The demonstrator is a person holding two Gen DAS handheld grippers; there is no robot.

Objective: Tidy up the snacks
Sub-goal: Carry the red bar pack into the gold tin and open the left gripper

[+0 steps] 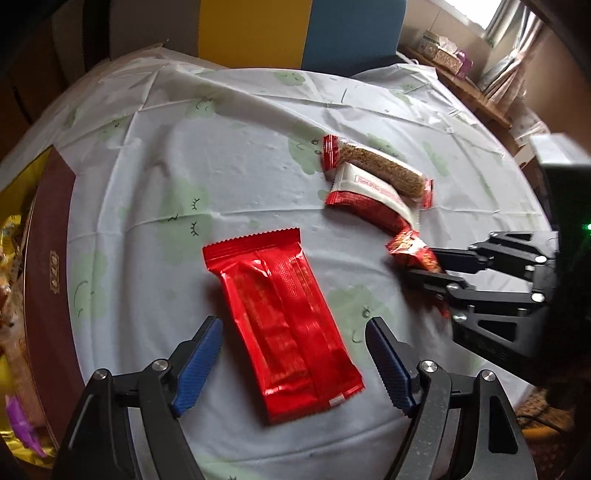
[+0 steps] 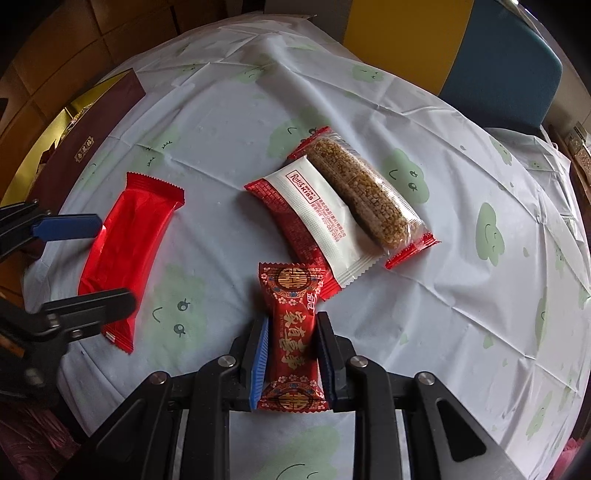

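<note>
A long plain red packet lies flat on the pale cloth with green clouds. My left gripper stands open astride its lower half, with a gap between each blue pad and the wrapper. To the right, my right gripper is shut on a small red patterned candy packet, which sticks out past the fingertips. Beyond it a white-and-red packet lies on the cloth, and a clear-wrapped grain bar rests partly on top of it.
A maroon box with a gold inside and wrapped snacks stands at the table's left edge. A yellow chair back and a blue one rise behind the far edge. A wooden shelf holds boxes at the right.
</note>
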